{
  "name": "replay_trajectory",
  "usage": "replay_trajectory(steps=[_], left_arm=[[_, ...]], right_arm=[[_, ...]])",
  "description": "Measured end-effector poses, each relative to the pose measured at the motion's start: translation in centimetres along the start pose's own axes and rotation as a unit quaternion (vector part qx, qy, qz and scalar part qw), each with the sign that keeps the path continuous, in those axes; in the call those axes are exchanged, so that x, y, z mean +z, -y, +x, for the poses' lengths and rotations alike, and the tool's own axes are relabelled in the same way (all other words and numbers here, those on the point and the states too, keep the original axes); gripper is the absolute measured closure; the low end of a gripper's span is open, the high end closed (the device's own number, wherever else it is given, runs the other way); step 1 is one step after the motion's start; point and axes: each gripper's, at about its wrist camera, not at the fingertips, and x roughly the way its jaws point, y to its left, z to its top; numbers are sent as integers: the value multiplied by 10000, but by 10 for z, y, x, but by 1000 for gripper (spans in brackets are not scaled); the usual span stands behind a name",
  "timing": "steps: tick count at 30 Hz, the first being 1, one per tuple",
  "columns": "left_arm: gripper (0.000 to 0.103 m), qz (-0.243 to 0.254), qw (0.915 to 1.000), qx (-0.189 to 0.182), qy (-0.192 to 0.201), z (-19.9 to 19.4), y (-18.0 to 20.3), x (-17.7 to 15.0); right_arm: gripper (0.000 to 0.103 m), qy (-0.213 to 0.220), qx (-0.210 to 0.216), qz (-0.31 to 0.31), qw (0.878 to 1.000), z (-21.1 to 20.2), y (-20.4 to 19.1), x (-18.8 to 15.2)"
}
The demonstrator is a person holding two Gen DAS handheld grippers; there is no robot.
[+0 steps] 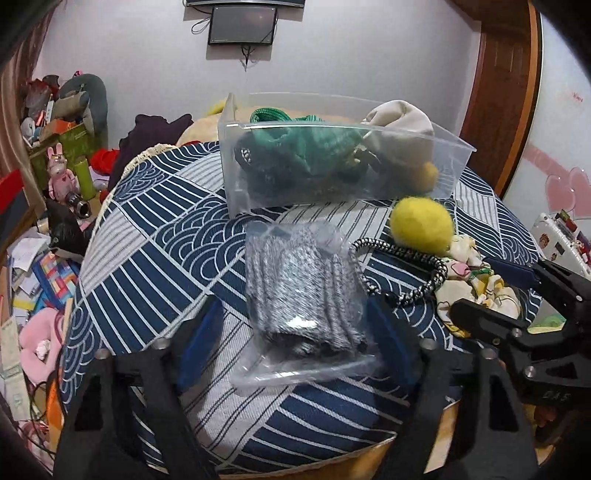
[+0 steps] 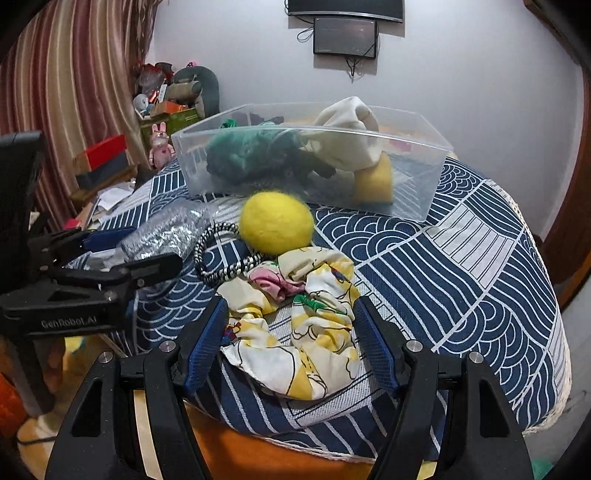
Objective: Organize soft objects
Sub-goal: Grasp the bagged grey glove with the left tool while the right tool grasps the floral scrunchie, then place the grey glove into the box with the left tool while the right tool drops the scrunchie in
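Note:
A clear plastic bin point(image 1: 454, 162) point(image 2: 417, 206) at the table's far side holds green cloth point(image 1: 314, 147), a cream cloth point(image 2: 347, 144) and a yellow sponge point(image 2: 373, 181). My left gripper point(image 1: 295, 325) is open, its jaws on either side of a bagged grey knit item point(image 1: 299, 295) lying on the table. My right gripper point(image 2: 288, 328) is open around a yellow-and-white printed cloth point(image 2: 314, 332). A yellow felt ball point(image 1: 421, 225) point(image 2: 275, 223) and a black-and-white braided cord point(image 1: 406, 258) point(image 2: 218, 254) lie between them.
The round table has a blue-and-white patterned cover point(image 2: 461, 277). Cluttered floor and boxes with toys point(image 1: 55, 147) lie to the left. A wooden door point(image 1: 506, 92) stands at the right, a screen point(image 2: 345, 35) on the back wall.

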Motion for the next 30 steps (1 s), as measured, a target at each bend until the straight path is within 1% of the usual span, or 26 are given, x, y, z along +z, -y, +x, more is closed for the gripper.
replay_trajectory(steps=[1, 2, 3, 5, 6, 7, 8, 11, 14, 18, 20, 24, 28, 30], left_arm=[[41, 15, 10000, -27, 4, 0, 0, -1], [46, 49, 10000, -38, 21, -1, 0, -1], [49, 66, 10000, -33, 41, -3, 0, -2], [58, 101, 9999, -25, 80, -4, 1, -2], [60, 91, 9999, -25, 101, -5, 1, -3], [63, 80, 9999, -29, 116, -6, 0, -3], [66, 73, 9999, -31, 130, -7, 0, -2], [71, 32, 9998, -74, 198, -12, -2, 0], [71, 3, 9995, -101, 284, -17, -4, 6], [71, -36, 9985, -105, 539, -30, -6, 18], [71, -63, 9976, -147, 668, -37, -7, 26], [71, -59, 9966, -183, 799, -45, -8, 43], [71, -108, 9945, -45, 1044, -52, -10, 61], [71, -134, 9929, -53, 1182, -55, -12, 71]], right_arm=[[37, 8, -18, -41, 10000, 0, -1, 0], [43, 18, -29, -57, 10000, -1, 0, 0], [48, 16, -40, -69, 10000, -1, 0, 1], [64, 30, -95, -85, 9999, -2, 2, 1], [69, 43, -103, -69, 9999, -3, 4, 1], [78, 50, -122, -30, 9999, -4, 8, 2], [81, 62, -115, 24, 9999, -5, 9, 1], [85, 105, -47, 202, 9997, -9, 18, 0], [85, 196, -83, 305, 9993, -16, 25, 1], [85, 424, -167, 362, 9983, -28, 29, 8], [85, 561, -208, 393, 9974, -33, 30, 16], [85, 839, -280, 418, 9952, -43, 36, 31], [85, 1120, -363, 424, 9921, -50, 39, 48], [85, 1287, -411, 433, 9899, -54, 40, 57]])
